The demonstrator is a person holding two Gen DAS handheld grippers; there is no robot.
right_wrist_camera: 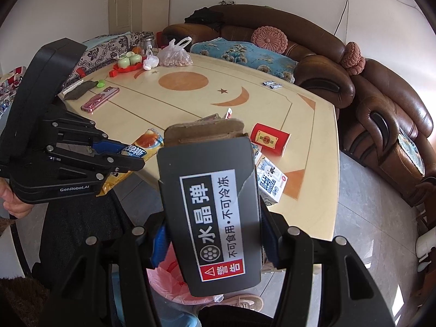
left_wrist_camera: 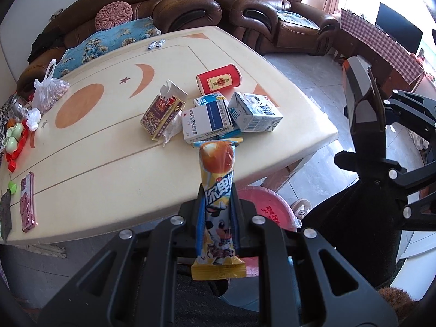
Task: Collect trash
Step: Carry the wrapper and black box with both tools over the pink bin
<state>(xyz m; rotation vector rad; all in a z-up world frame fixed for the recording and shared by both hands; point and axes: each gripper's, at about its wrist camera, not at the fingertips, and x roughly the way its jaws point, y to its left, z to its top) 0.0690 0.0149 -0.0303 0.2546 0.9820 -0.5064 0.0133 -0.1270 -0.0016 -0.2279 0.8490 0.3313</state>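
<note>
A brown leather sofa [left_wrist_camera: 245, 5] wraps around two sides of the cream bench [left_wrist_camera: 109, 147], which is inlaid with an orange circle, crescent and stars. Pink round cushions [right_wrist_camera: 269, 40] sit on the sofa beside a blue patterned throw [right_wrist_camera: 245, 51]. The walls are white, the floor [right_wrist_camera: 362, 204] grey tile, with bright daylight from one side.
</note>
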